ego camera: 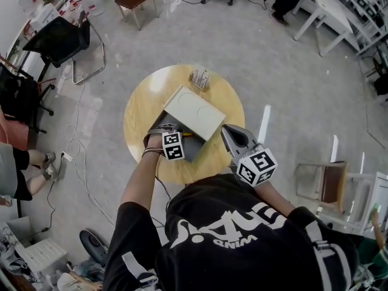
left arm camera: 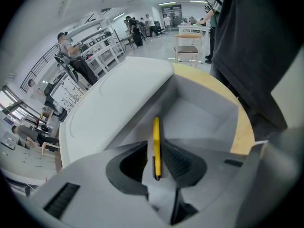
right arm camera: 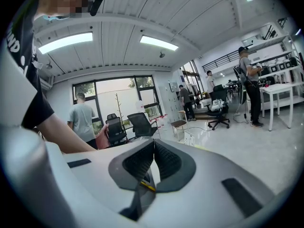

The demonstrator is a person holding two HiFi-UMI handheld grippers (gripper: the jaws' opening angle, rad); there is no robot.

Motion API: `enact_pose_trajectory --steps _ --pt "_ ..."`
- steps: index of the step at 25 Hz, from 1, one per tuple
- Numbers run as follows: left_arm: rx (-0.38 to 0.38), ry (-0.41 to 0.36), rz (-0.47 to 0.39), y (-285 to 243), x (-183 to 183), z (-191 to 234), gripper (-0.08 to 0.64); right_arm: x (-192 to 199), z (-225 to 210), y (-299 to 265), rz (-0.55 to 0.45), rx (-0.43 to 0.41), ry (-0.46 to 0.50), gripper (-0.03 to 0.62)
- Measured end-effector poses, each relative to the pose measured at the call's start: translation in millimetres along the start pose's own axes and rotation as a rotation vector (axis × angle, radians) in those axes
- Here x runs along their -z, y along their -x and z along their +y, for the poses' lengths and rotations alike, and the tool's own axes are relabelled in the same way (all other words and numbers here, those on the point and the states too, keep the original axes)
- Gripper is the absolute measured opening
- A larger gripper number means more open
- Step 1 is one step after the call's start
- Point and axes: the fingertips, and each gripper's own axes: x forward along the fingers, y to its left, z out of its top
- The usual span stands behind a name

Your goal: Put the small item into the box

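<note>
A yellow pen (left arm camera: 156, 129) is pinched between the pads of my left gripper (left arm camera: 155, 148), which is shut on it. The pen points forward over the open grey box (left arm camera: 204, 120), whose pale lid (left arm camera: 111, 108) leans back to the left. In the head view the box (ego camera: 193, 149) lies on the round wooden table (ego camera: 140, 111), with its lid (ego camera: 194, 112) tilted up toward the far side. My left gripper (ego camera: 177, 138) hangs over the box's near left corner. My right gripper (ego camera: 230, 133) is just right of the box, raised, shut on nothing; its pads (right arm camera: 167, 161) meet.
A small rack of pale items (ego camera: 200, 78) stands at the table's far edge. My torso in a black shirt (ego camera: 242, 235) is against the near edge. Chairs (ego camera: 134, 1), desks and cables (ego camera: 76, 144) ring the table on the floor.
</note>
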Motion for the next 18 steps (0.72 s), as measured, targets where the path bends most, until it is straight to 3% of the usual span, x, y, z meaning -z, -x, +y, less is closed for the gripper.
enact_pose_trajectory --steps 4,8,11,18 --pt "-0.023 0.004 -0.014 11.9 -0.8 2.1 0.106 -1.3 3.2 -1.0 0.000 -0.014 0.001 0.003" --pt "-0.089 0.036 -0.051 28.5 -6.6 10.4 0.018 -0.4 2.8 -1.1 0.000 -0.027 0.004 0.004" --pt "-0.138 0.052 -0.082 46.0 -17.9 19.3 0.011 1.2 3.3 -1.8 0.002 -0.038 0.005 0.004" --pt "-0.285 0.196 -0.226 121.1 -48.3 57.2 0.009 -4.1 16.1 -13.8 -0.002 -0.075 0.013 0.005"
